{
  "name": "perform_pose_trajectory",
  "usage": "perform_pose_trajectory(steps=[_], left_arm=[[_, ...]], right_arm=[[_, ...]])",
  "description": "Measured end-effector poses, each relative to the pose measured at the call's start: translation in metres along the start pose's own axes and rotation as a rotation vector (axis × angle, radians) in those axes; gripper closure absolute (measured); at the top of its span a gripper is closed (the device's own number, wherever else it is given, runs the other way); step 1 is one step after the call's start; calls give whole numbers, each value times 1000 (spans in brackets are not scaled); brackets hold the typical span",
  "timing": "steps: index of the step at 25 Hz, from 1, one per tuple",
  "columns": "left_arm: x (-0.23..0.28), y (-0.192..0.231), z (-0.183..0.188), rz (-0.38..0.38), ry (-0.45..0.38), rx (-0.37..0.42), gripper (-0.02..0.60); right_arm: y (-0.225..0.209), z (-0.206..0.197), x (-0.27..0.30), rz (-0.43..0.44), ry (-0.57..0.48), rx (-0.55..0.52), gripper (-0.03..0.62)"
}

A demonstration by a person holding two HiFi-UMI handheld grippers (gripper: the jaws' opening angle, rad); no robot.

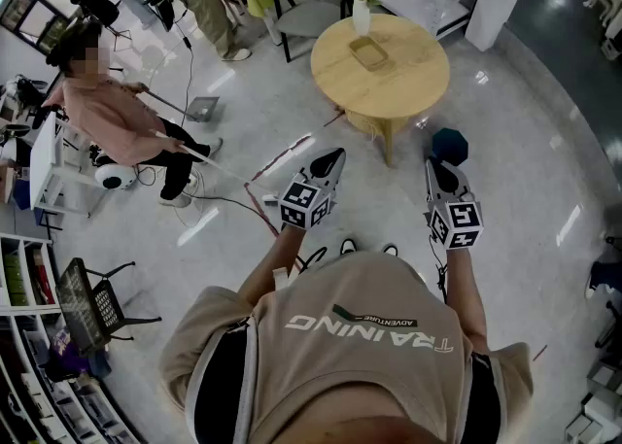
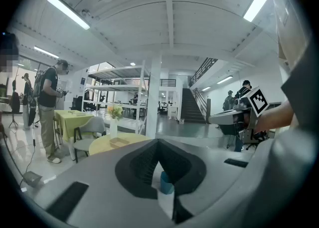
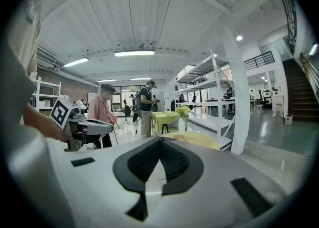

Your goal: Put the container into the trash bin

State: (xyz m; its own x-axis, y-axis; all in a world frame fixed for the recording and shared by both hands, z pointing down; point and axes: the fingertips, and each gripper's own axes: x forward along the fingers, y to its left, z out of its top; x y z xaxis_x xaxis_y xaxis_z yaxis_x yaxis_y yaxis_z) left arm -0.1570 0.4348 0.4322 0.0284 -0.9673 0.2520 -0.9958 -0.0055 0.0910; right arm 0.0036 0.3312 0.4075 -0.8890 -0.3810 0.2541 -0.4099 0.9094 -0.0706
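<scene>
Nearest, the left gripper [image 1: 333, 156] and the right gripper [image 1: 434, 167] each have their black ribbed fingertips pressed together, gripping nothing (a slit below the tips shows floor beyond). Just past the right gripper, a dark teal round trash bin [image 1: 449, 145] stands on the pale glossy floor [image 1: 525, 141]. Farther on, the shallow tan rectangular container [image 1: 369, 51] lies on the round wooden table [image 1: 408, 92], beside a white vase of flowers [image 1: 361, 15].

Two tools [image 1: 335, 153] [image 1: 431, 166]; one table [image 1: 409, 75], container [image 1: 369, 52], vase [image 1: 361, 17], bin [image 1: 449, 146].
</scene>
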Motion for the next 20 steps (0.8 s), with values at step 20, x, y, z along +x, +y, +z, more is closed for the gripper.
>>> perform_pose_trajectory(steps=[20], left_arm=[[7,22,-9,-38,9,-21,578]], right_arm=[[3,-4,19,-52,9,16,592]])
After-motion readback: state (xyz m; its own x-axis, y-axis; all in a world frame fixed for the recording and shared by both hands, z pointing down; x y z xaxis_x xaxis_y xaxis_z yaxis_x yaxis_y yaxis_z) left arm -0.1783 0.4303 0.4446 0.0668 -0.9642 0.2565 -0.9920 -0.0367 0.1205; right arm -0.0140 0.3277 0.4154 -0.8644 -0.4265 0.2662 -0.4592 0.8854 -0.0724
